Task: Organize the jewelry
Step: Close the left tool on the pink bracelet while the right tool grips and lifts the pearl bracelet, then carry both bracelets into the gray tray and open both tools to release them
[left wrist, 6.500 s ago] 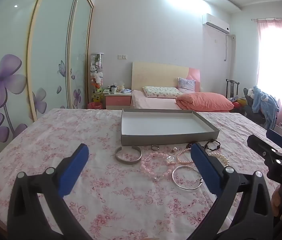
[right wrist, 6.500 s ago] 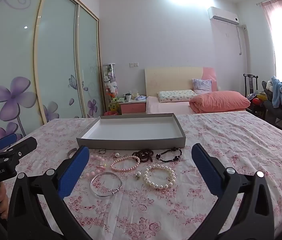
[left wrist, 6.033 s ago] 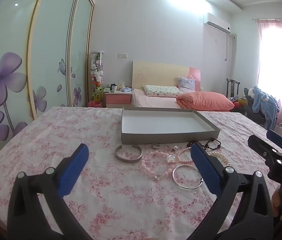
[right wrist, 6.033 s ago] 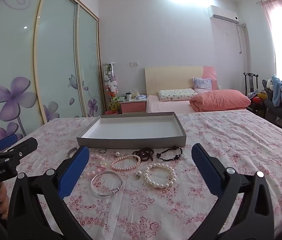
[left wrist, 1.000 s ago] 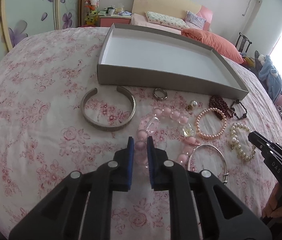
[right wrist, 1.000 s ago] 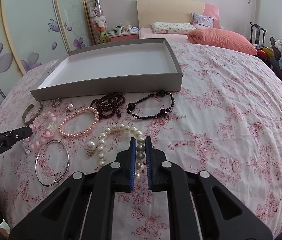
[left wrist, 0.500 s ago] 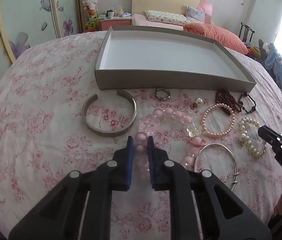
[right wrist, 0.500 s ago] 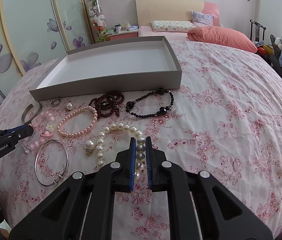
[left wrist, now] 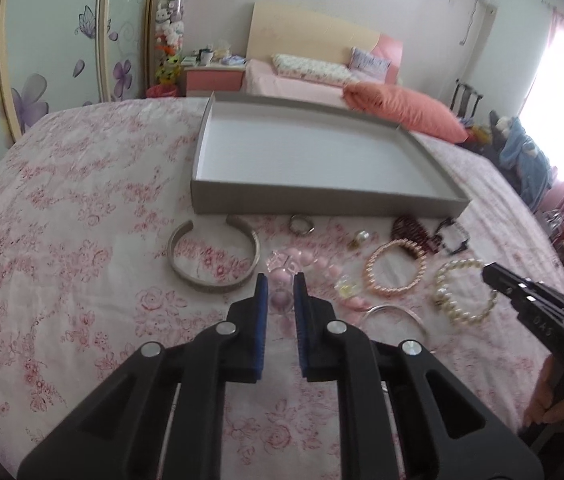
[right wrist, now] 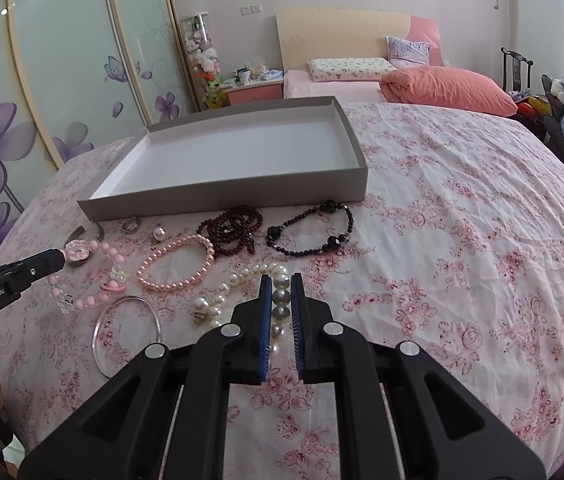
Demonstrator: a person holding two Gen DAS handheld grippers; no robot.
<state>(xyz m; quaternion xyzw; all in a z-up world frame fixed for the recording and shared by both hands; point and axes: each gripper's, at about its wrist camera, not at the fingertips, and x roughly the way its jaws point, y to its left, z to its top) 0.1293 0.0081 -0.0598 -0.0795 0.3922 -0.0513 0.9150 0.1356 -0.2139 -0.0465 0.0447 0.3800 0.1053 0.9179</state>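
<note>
Grey tray [right wrist: 242, 198] at far side of bench [right wrist: 461, 240] empty; nothing sorted yet. My left claw [left wrist: 280, 294] pinches pink bead bracelet [right wrist: 94, 276], near end raised. My right claw [right wrist: 280, 300] pinches white pearl bracelet [right wrist: 238, 284]. Other pieces lie before tray. "GenRobot.AI" printed on left claw's body.

One tray [right wrist: 226, 196], five beaded bracelets [right wrist: 174, 264], two metal bangles [right wrist: 126, 332], one ring [right wrist: 132, 225], two tongs [right wrist: 280, 280]
</note>
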